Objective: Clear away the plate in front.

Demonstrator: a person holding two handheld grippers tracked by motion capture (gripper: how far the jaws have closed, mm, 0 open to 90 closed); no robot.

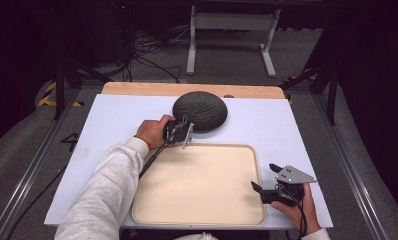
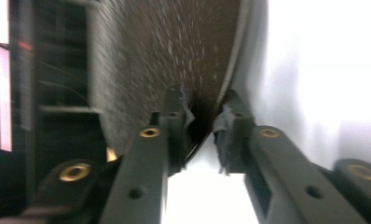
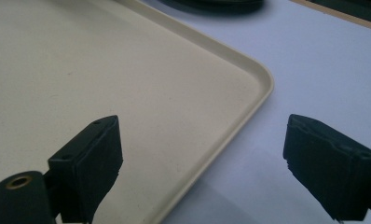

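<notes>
Left gripper [image 1: 188,131]: jaws clamped on the near rim of the dark textured plate [image 1: 200,110], which lies on the white table [image 1: 117,125] just behind the beige tray [image 1: 199,186]. Right gripper [image 1: 267,180]: jaws wide apart, straddling the tray's right rim, holding nothing.

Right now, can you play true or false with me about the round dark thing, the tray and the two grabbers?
1. The left gripper is at the edge of the dark round plate. True; in the left gripper view its jaws stand close on either side of the plate's rim.
2. The plate lies on the cream tray. False; it lies on the white board beyond the tray.
3. The right gripper is open. True; its jaws stand wide apart with nothing between them.
4. The tray is full of toys. False; nothing lies in it.
5. The right gripper is touching the plate. False; it sits by the tray's right edge, far from it.
</notes>
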